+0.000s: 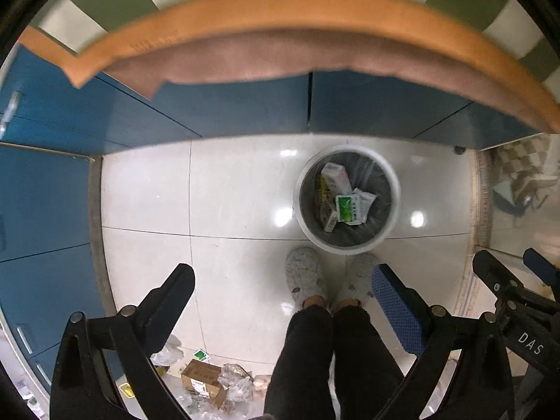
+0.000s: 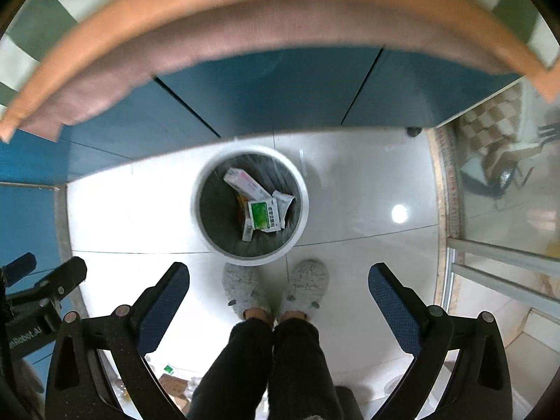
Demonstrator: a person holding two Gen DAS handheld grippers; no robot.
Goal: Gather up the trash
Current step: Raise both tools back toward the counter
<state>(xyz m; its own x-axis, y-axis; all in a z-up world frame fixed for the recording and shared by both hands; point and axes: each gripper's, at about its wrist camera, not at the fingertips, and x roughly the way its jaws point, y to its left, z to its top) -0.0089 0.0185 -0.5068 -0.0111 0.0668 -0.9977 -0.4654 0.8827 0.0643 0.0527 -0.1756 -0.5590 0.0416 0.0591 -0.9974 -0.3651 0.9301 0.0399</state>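
At the far left of the left wrist view, blue cabinet doors [image 1: 42, 192] run down the side and along the back under an orange-edged counter [image 1: 280, 10]. Low in that view, litter lies on the white tiled floor [image 1: 147, 192] just behind the person's legs: a small brown cardboard box [image 1: 204, 381] with crumpled clear plastic wrappers [image 1: 238, 383] touching it and a small green-and-white packet [image 1: 201, 355] just beside it. The left claw [image 1: 283, 287] hangs over the floor with its jaws wide apart and nothing between them. Between its fingers stand two feet in fuzzy grey slippers [image 1: 304, 276], toes nearly touching a round white trash bin [image 1: 346, 196] with a dark liner. Inside the bin lie several flattened boxes, among them a white carton [image 1: 336, 176] and a green-and-white box [image 1: 348, 210] on top.

In the right wrist view the bin [image 2: 250, 204] sits left of centre near the cabinet base, the slippers [image 2: 276, 290] just in front of it. The right claw [image 2: 280, 287] is likewise spread apart and empty, above the floor. Further right, a metal door track [image 2: 504, 266] borders the tiles.
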